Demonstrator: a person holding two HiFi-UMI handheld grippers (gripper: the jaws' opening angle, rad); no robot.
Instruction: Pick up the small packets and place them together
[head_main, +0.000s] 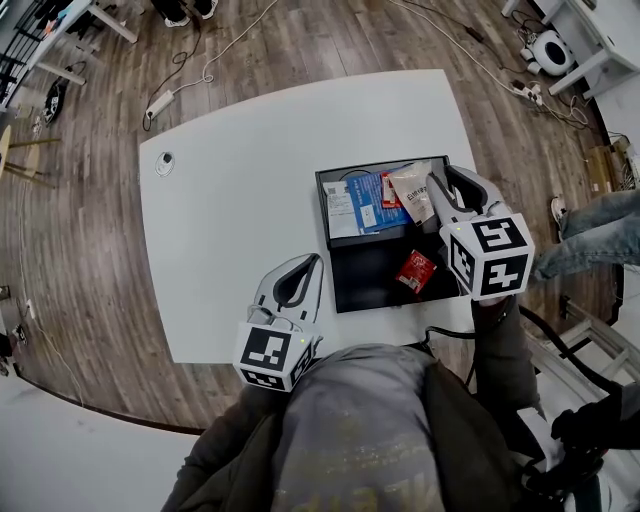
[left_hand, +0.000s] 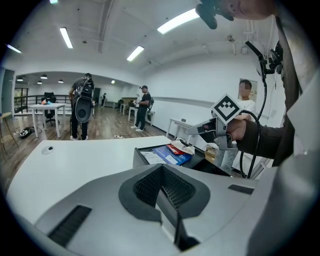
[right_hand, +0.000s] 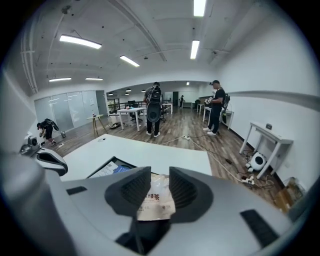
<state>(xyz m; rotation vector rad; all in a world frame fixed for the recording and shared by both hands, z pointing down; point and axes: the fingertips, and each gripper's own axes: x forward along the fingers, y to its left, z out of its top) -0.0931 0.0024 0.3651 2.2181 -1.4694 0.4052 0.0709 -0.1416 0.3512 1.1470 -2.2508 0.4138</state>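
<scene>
Person's grey top (head_main: 360, 420) fills the bottom of the head view, both arms reaching forward. Left gripper (head_main: 314, 260) rests on the white table (head_main: 240, 200), just left of the black box (head_main: 345, 290); its jaws are clenched together with nothing between them, confirmed in the left gripper view. Right gripper (head_main: 440, 180) is over the far right corner of the box, pointing down into it. Its jaws stand apart, released, with the beige packet (right_hand: 156, 200) lying flat between and under them, pads not pressing on it. In the head view the beige packet (head_main: 412, 192) sits in the far half of the box, overlapping the right edge of a blue packet (head_main: 368, 205). A red packet (head_main: 389, 190) lies on the blue one, touching the beige one's left edge. A white leaflet (head_main: 340, 208) sits at the left of that half. Second small red packet (head_main: 415, 271) lies alone in the near half of the box, well apart from the rest, beside the right gripper's marker cube (head_main: 490, 258). Small round object (head_main: 165, 163) at the table's far left corner.
</scene>
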